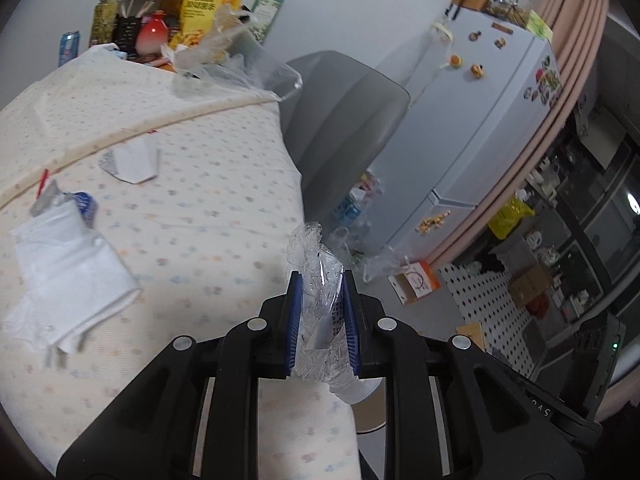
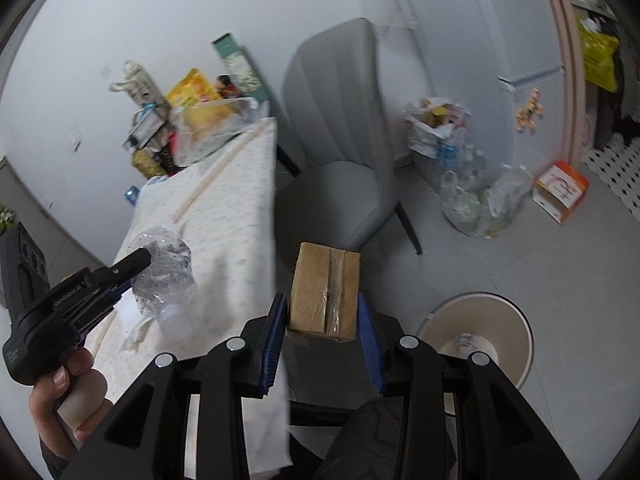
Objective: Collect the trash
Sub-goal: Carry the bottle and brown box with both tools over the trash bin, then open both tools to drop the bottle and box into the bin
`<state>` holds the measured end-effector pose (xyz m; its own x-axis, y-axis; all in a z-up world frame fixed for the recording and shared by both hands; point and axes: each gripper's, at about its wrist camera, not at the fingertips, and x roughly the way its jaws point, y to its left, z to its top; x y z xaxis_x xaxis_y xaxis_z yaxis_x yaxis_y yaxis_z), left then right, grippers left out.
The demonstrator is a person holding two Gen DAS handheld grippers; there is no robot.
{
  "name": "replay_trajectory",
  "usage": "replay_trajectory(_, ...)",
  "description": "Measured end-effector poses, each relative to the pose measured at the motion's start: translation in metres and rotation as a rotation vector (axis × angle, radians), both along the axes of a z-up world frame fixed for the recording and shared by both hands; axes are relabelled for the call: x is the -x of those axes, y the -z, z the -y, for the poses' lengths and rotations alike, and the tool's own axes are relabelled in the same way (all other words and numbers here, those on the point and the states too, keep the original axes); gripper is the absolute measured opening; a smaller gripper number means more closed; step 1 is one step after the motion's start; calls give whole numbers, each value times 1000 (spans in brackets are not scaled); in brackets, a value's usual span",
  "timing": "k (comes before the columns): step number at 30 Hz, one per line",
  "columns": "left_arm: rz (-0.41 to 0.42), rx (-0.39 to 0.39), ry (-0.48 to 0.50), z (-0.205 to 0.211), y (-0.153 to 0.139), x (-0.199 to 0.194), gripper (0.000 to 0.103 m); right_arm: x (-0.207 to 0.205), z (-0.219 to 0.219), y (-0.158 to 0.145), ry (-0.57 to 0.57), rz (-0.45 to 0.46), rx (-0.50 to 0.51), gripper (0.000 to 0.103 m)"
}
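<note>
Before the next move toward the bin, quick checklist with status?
1. Left gripper shut on the crushed plastic bottle: ok.
2. Right gripper shut on the small cardboard box: ok.
3. Bin in view, mouth open, on the floor right of the box: ok.
4. Table cleared of trash: not ok; white tissue and torn wrapper remain.
5. Room left in the bin: cannot tell.

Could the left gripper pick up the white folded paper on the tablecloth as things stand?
Probably not yet: the left gripper is already shut on a crushed plastic bottle. The white paper lies uncovered on the tablecloth.
</note>
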<state>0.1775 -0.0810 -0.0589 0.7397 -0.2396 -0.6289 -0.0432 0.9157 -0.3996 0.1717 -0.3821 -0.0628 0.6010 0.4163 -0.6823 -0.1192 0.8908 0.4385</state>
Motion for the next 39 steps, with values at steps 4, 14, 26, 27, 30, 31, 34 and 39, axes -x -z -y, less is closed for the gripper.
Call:
replay_trajectory(4,-25,-6,43,24,9,-15,20,-2,26,19,59,-35,20,35)
replay_trajectory(14,-85,-20,144,77,30,-40,20,-19,77,57,177,-87,6,60)
replay_trajectory(26,-149,-51,268,136,54,-51,20,10,131,63,256,-101,-16,60)
replay_trajectory(27,-154,-53,279,141,56,-52,20,14,136,62,264,-95,-20,60)
replay_trajectory(30,-169,-57,311,156,62,-56,20,22,148,58,281,-81,-29,60)
replay_trajectory(31,-174,-59,323,163,64,-58,20,25,153,56,288,-75,-32,60)
replay_trajectory(34,-188,-68,351,181,70,-62,20,31,163,52,302,-62,-44,60)
replay_trajectory(39,-215,-80,383,209,82,-69,20,38,176,49,320,-48,-57,60)
